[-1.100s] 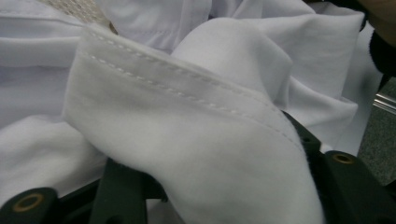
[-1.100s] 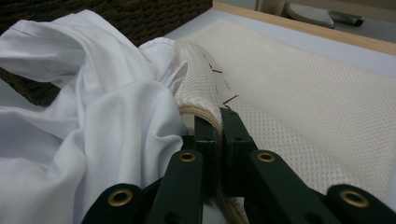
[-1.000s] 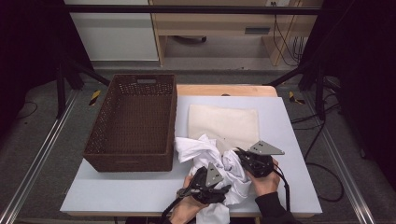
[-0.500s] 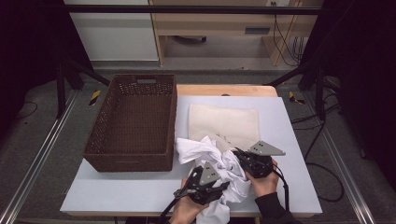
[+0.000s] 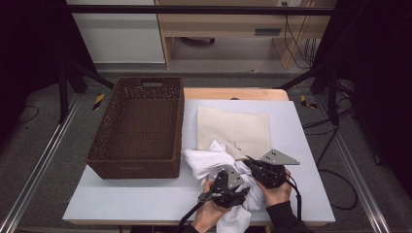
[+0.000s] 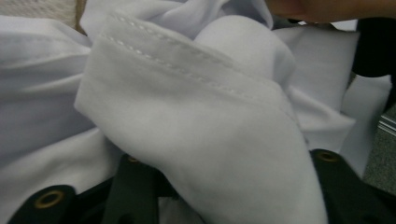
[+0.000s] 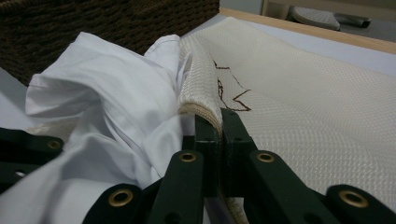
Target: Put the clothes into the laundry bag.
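1. The right gripper [image 7: 218,128] pinches a raised corner of the cream cloth [image 5: 233,128], which lies at frame centre in the high view.
2. The left gripper [image 5: 228,187] is buried in the white garment [image 6: 196,121]; whether it is clenched cannot be told.
3. Risk: pulling could drag the garment along, since it overlaps the cloth's edge.

White cloth [image 6: 196,140] buries the left gripper [image 5: 228,187], its jaws hidden, perhaps clamped; the cloth's lower end runs off-frame.
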### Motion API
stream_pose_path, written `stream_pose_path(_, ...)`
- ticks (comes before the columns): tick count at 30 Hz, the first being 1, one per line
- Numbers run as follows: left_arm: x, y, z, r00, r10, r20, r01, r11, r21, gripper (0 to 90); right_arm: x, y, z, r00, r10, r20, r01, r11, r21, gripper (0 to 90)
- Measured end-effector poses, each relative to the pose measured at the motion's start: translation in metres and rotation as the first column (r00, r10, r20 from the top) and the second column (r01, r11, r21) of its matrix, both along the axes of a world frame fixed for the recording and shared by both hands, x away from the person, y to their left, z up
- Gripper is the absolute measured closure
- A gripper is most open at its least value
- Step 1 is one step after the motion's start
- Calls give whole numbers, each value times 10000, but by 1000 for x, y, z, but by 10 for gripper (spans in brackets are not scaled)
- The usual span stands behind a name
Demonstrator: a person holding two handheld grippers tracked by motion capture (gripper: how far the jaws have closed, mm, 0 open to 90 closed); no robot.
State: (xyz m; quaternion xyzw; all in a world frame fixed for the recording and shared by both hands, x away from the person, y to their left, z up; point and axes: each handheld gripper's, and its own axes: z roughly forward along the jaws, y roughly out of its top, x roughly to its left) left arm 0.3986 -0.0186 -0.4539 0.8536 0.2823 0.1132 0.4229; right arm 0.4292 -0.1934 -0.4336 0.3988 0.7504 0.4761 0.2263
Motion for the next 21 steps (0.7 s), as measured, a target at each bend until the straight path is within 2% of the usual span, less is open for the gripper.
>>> stream_pose_path(3,-9,15,14,9998,65,175,-65,10000,-8,391,1,-1,-2,10000,-17,-1,17,10000,-55,870)
stream_pose_path(5,-12,28,26,9996,0,270,9,9994,-333,348,1,-2,-2,10000,-52,-24,52,10000,-68,869)
stream_pose_path(8,-17,46,42,9979,3,645,35,9983,-585,291,2,-2,-2,10000,-93,16,93,9999,-75,869)
stream_pose_path(9,-18,51,46,9978,15,663,25,9981,-609,244,3,-2,-2,9999,-97,30,97,9999,-126,869)
stream_pose_path(10,-19,55,50,9971,69,760,-28,9985,-545,244,3,-2,-2,9999,-97,30,97,9999,-126,869)
stream_pose_path(12,-19,61,54,9922,279,1214,-235,9990,-372,205,3,-1,-2,9999,-126,-18,126,9999,-113,868)
stream_pose_path(13,-16,64,54,9785,859,1874,-863,9963,-60,196,3,-1,-2,9999,-106,16,106,9998,-155,868)
stream_pose_path(14,-16,64,54,9785,859,1874,-863,9963,-60,190,3,-1,-2,9999,-113,10,114,9998,-172,868)
stream_pose_path(16,-6,64,48,9552,1390,2614,-1580,9860,533,188,3,-1,-3,9999,-102,17,102,9998,-190,868)
stream_pose_path(17,1,64,43,9597,1386,2444,-1636,9828,852,171,3,-1,-3,9999,-128,-18,128,9998,-171,868)
stream_pose_path(18,10,64,39,9749,1230,1858,-1417,9857,907,167,3,-1,-3,10000,-97,9,97,9998,-185,868)
stream_pose_path(19,17,63,34,9836,1200,1347,-1320,9877,837,156,3,-1,-2,9999,-104,-14,104,9998,-183,868)
stream_pose_path(20,23,63,30,9869,1237,1040,-1332,9871,894,175,3,-1,-3,9999,-117,-64,117,9998,-129,868)
stream_pose_path(21,30,63,23,9905,1227,620,-1273,9890,759,208,3,-1,-3,9999,-108,-52,108,9998,-151,868)
